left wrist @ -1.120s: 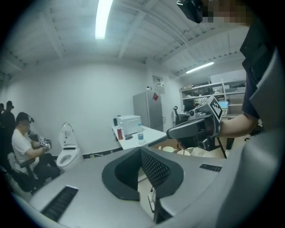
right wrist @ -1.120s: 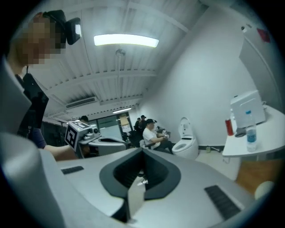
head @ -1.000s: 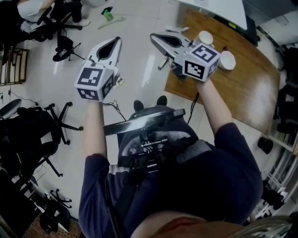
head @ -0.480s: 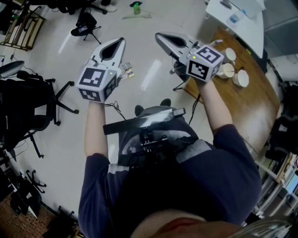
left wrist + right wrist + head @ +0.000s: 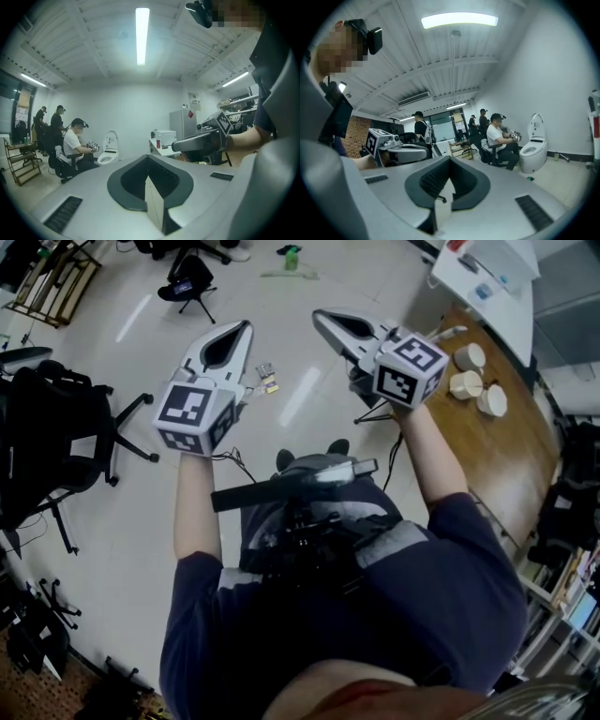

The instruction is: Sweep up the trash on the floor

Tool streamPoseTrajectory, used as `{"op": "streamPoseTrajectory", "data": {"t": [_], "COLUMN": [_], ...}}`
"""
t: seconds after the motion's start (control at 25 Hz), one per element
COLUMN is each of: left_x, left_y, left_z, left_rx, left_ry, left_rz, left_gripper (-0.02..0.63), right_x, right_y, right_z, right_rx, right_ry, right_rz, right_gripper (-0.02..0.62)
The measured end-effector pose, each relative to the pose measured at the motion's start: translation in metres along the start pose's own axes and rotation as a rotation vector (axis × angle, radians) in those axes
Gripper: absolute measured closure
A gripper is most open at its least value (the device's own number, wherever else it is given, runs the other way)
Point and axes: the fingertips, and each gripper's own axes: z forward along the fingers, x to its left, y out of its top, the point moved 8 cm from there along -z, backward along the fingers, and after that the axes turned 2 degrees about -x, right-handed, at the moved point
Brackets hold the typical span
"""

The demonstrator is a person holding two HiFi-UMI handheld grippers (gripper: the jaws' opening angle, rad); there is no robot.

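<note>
Left gripper (image 5: 241, 328): jaws pressed together, nothing between them. Right gripper (image 5: 324, 317): likewise closed and empty.

Change: over the last second the view swung, the wooden table (image 5: 502, 460) slid rightward and the trash scraps (image 5: 267, 379) drew in beside the left gripper's tip. With no sweeping tool in either gripper, this was judged to be walking, not sweeping.

Room: bare floor (image 5: 141, 343) ahead; office chair (image 5: 66, 442) at left; black stand (image 5: 370, 407) and table edge at right.

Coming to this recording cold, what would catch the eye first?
The left gripper and right gripper, both shut and empty, are held out side by side above the floor. Between them in the head view, small scraps lie on it; a wooden table with three white cups stands at right.
</note>
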Motion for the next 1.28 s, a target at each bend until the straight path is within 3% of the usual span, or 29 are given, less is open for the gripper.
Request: {"op": "streamPoseTrajectory", "data": {"t": [0.32, 0.64, 0.92, 1.28], "left_x": [0.003, -0.029, -0.080, -0.130], "left_y": [-0.015, -0.013, -0.006, -0.008], "left_z": [-0.001, 0.021, 0.067, 0.117], "left_rx": [0.008, 0.027, 0.072, 0.124], "left_ry": [-0.052, -0.113, -0.175, -0.161], "left_rz": [-0.040, -0.023, 0.015, 0.021], "left_gripper": [0.604, 0.604, 0.604, 0.604], "right_x": [0.014, 0.007, -0.028, -0.082], "right_y": [-0.009, -0.012, -0.017, -0.031], "right_z": [-0.001, -0.042, -0.101, -0.158], "right_rx": [0.035, -0.004, -0.046, -0.071], "right_ry": [-0.072, -0.130, -0.171, -0.146], "right_rz": [-0.025, -0.013, 0.039, 0.111], "right_gripper": [0.591, 0.591, 0.591, 0.591]}}
